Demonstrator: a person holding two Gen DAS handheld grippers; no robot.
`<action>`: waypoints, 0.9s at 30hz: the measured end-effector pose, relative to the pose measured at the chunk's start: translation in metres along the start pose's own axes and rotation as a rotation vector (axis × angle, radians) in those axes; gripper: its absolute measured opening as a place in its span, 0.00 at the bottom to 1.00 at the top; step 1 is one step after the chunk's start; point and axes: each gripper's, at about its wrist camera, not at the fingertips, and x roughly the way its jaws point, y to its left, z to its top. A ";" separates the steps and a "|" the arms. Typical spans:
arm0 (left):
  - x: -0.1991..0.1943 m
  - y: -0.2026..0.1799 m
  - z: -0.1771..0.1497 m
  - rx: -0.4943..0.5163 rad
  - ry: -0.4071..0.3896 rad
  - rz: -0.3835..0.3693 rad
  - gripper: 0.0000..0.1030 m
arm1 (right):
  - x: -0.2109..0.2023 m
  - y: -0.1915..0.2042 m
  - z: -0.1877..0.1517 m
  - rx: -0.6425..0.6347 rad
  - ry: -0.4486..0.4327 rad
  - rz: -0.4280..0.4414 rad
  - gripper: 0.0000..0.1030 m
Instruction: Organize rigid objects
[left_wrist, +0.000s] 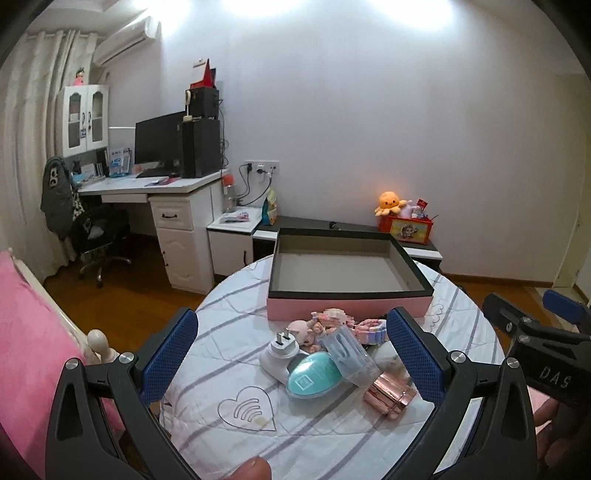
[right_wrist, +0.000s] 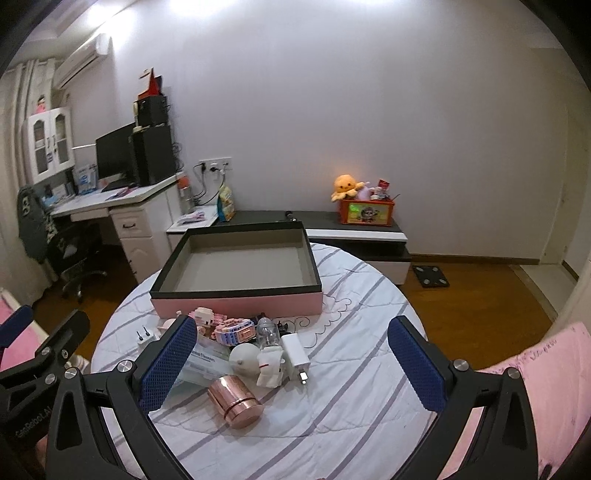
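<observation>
An empty pink box (left_wrist: 349, 308) (right_wrist: 236, 304) with a black rim stands at the far side of the round table (left_wrist: 236, 369) (right_wrist: 351, 387). In front of it lies a heap of small things: a white plug adapter (left_wrist: 279, 350), a teal egg-shaped case (left_wrist: 314, 374), a rose-gold canister (left_wrist: 389, 397) (right_wrist: 234, 400), pink brick toys (left_wrist: 369, 326) (right_wrist: 231, 328), a white charger (right_wrist: 295, 354), a small white figure (right_wrist: 269, 365). My left gripper (left_wrist: 293, 356) stands open above the heap. My right gripper (right_wrist: 291, 363) stands open too, holding nothing.
A desk with a monitor (left_wrist: 159, 142) and an office chair (left_wrist: 98, 236) are at the left. A low cabinet (right_wrist: 354, 232) with a red toy box (right_wrist: 365, 210) stands behind the table. A pink bed (left_wrist: 29, 339) is at the left, wooden floor around.
</observation>
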 end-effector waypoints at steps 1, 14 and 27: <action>0.000 -0.001 0.000 0.003 0.002 0.017 1.00 | 0.001 -0.002 0.001 0.000 0.000 0.002 1.00; -0.009 0.013 0.007 0.063 -0.018 -0.005 1.00 | -0.008 0.009 -0.004 0.056 -0.020 -0.025 1.00; -0.019 0.022 0.004 0.046 -0.037 -0.061 1.00 | -0.039 0.025 0.001 0.026 -0.068 -0.082 1.00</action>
